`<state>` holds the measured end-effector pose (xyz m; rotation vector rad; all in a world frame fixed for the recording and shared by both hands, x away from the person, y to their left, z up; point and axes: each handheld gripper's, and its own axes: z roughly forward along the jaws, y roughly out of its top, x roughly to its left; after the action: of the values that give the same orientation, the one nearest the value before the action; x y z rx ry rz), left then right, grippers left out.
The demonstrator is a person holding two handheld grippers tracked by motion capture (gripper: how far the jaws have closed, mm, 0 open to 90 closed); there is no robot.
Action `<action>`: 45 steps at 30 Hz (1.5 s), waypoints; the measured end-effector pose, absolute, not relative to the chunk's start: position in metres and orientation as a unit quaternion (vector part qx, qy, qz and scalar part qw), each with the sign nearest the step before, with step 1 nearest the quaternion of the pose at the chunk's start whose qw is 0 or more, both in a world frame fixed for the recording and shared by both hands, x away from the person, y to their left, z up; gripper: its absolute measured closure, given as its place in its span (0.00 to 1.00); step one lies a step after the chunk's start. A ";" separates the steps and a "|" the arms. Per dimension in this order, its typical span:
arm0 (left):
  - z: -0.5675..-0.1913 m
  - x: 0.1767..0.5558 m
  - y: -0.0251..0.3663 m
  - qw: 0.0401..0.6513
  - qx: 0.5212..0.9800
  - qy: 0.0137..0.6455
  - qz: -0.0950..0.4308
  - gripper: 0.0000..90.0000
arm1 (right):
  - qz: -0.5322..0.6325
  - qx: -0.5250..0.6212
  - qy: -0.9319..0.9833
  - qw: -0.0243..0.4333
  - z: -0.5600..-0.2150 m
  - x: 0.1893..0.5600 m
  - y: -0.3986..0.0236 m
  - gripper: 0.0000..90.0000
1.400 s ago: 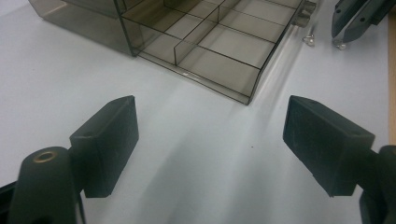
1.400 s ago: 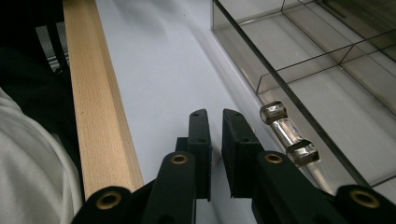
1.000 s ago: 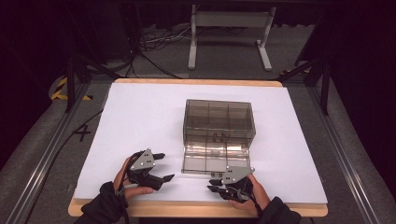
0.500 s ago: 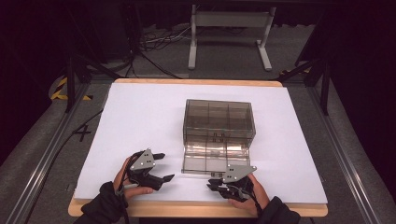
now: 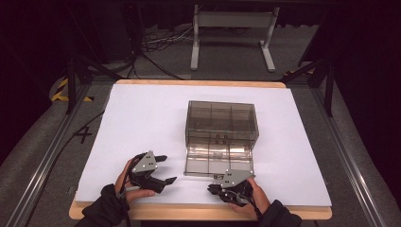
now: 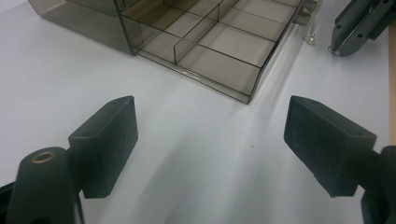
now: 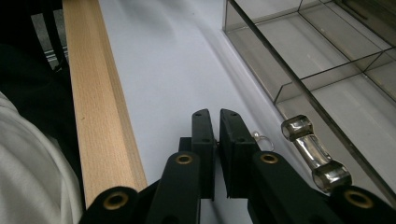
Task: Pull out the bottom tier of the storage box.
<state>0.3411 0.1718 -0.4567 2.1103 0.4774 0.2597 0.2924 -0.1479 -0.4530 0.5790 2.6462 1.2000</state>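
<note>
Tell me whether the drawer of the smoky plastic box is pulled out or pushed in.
Pulled out: the drawer juts toward the person from the box, its compartments exposed.

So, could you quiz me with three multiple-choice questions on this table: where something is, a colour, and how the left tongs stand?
1. Where does the box stand?
A. On the white sheet, about mid-table
B. On the floor behind the table
C. On the bare wooden edge

2. What colour is the box?
A. Solid red
B. Smoky grey, see-through
C. Opaque white

3. How do the left tongs stand?
A. Clamped on the box
B. Shut with nothing in them
C. Wide open, nothing between them

Answers:
1 A: the box sits on the white sheet.
2 B: its inner dividers show through the tinted walls.
3 C: the left tongs have their jaws far apart over bare sheet.
</note>
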 end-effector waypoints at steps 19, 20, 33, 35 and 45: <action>-0.457 0.341 0.172 0.463 0.858 0.193 0.107 0.20 | 0.431 0.200 0.876 0.087 -0.441 0.291 -0.156 0.96; -0.457 0.341 0.172 0.463 0.858 0.193 0.107 0.20 | 0.433 0.198 0.875 0.090 -0.440 0.291 -0.157 0.96; -0.457 0.341 0.172 0.463 0.859 0.193 0.104 0.20 | 0.455 0.194 0.862 0.110 -0.421 0.293 -0.165 0.96; -0.457 0.341 0.172 0.462 0.859 0.193 0.105 0.20 | 0.460 0.196 0.858 0.116 -0.417 0.295 -0.168 0.96; -0.457 0.341 0.172 0.462 0.859 0.194 0.106 0.20 | 0.469 0.205 0.847 0.141 -0.402 0.309 -0.172 0.96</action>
<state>0.3412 0.1717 -0.4568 2.1116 0.4769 0.2597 0.3086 -0.1725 -0.4022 0.5910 2.4460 1.3551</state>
